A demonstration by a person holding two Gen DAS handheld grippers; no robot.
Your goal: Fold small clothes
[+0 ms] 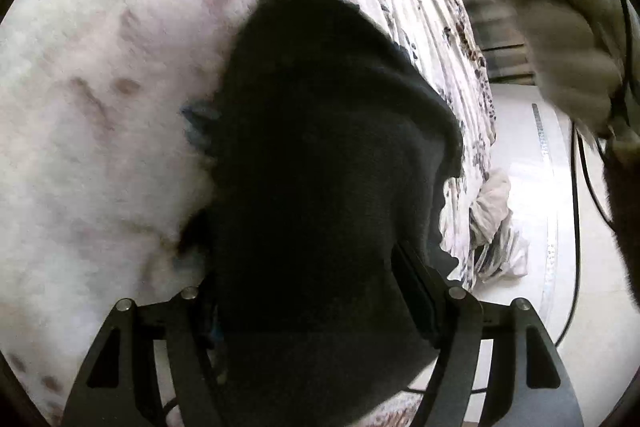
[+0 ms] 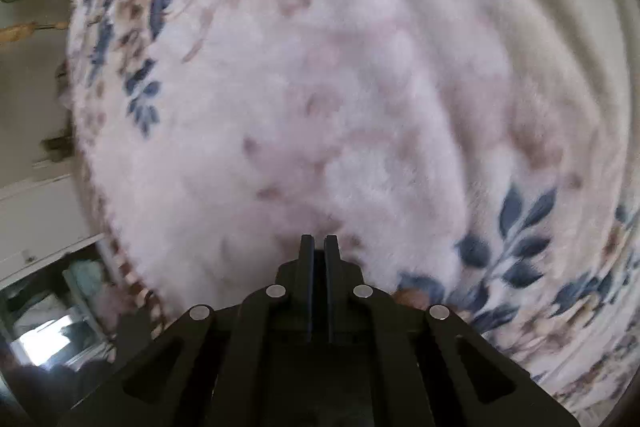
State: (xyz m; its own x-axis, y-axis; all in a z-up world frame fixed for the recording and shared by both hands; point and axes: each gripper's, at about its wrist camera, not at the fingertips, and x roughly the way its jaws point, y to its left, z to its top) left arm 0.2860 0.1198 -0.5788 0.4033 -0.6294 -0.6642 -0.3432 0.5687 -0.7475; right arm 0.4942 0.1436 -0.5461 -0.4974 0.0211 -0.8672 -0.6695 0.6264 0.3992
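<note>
The left hand-held gripper (image 1: pixel 320 267) stands with its black jaws fairly wide apart, and a dark, almost black, soft knitted garment (image 1: pixel 320 147) fills the space between them. The cloth bulges over the jaws and hides the fingertips, so whether the pads press on it cannot be told. From there the dark garment runs away from the camera in a long, rounded heap and lies on a fluffy white bed cover with faint pinkish marks and blue and brown leaf prints (image 1: pixel 100 87). Past its right edge the cover falls in pleats toward a pale floor (image 1: pixel 520 227), where a crumpled light-grey cloth (image 1: pixel 494 203) lies against the foot of the bed. High in the left wrist view a blurred dark shape and a pale sleeve (image 1: pixel 568 59) cross the frame, with black cables (image 1: pixel 576 187) hanging beside them.

The right hand-held gripper (image 2: pixel 319 239) has its two black fingers drawn together with only a thin slit left, and nothing is caught between them. It points down at a bare stretch of the same fluffy cover (image 2: pixel 320 87), the tips close above the pile. Blue leaf sprigs (image 2: pixel 516 227) show on the cover to the right.
</note>
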